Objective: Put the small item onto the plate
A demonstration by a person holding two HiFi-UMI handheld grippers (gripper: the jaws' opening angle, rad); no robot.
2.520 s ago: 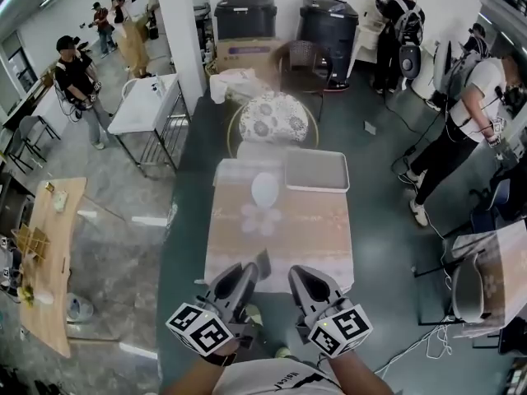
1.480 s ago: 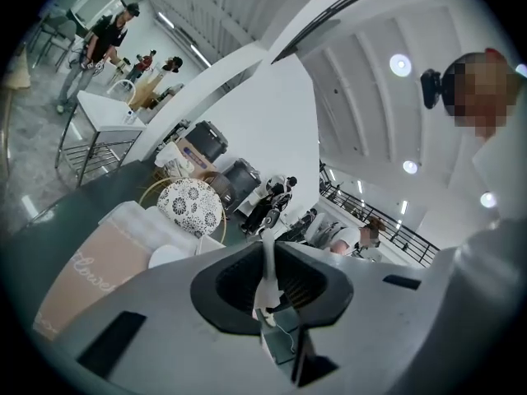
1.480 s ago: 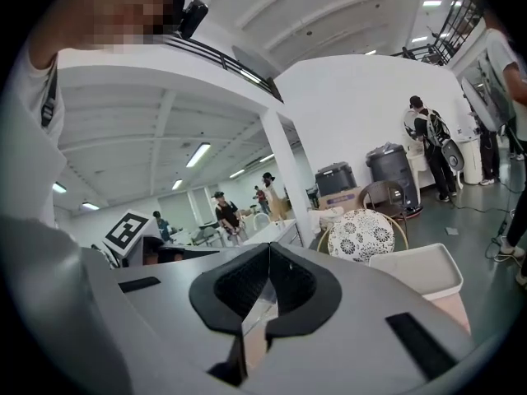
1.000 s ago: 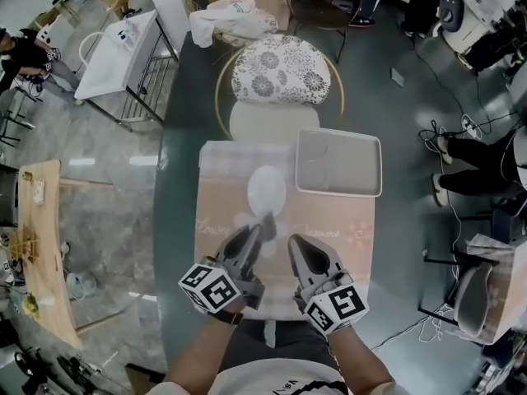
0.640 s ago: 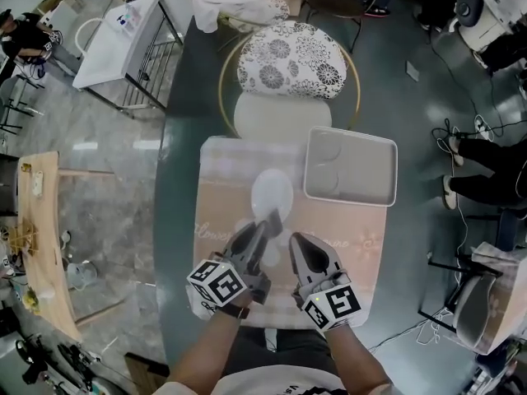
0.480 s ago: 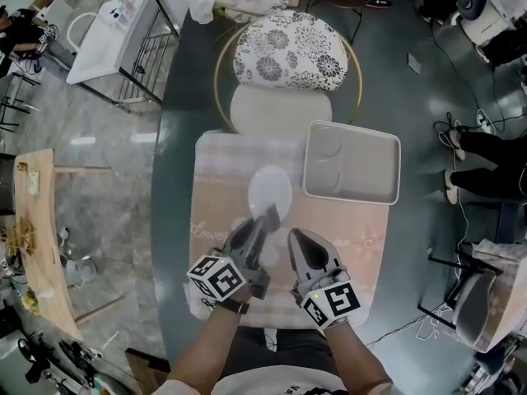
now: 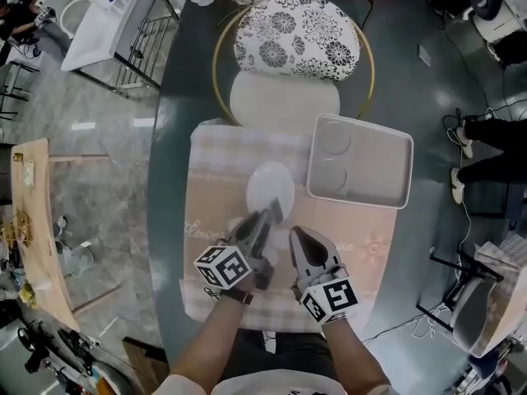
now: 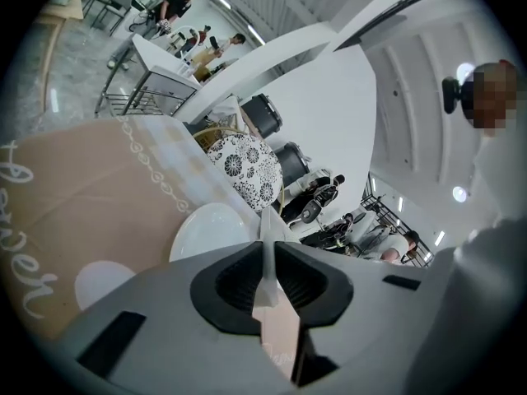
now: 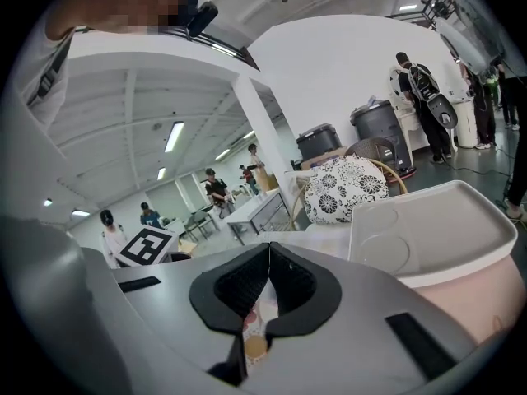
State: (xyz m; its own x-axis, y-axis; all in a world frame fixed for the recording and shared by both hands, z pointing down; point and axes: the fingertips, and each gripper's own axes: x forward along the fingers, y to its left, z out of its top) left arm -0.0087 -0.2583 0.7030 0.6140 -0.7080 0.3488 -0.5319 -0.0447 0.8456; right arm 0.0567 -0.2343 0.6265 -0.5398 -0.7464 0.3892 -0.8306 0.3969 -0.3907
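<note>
Pinched thin item (image 8: 265, 252) in left gripper (image 7: 263, 220), by near edge of plate (image 7: 270, 183) on desk (image 7: 350, 230); setting down not yet done. Right gripper (image 7: 296, 237) closed, empty.

Head view: bright, even overhead indoor light with weak, soft shadows. White glare streaks lie on the glossy grey floor (image 7: 82, 126) past the desk's left edge. The white oval plate (image 7: 270, 189) at mid-desk is washed out, with little rim detail. Barrel distortion bows the edges of the beige-clothed desk (image 7: 214, 245).

Both gripper views: heavy fisheye, black vignette in all 4 corners. The long ceiling strip light (image 9: 173, 136) is blown out. The left gripper (image 8: 268, 257) is so close that its body is soft. The thin pale flat item (image 8: 265, 229) pinched in its jaws is out of focus. The background is hazy.
</note>
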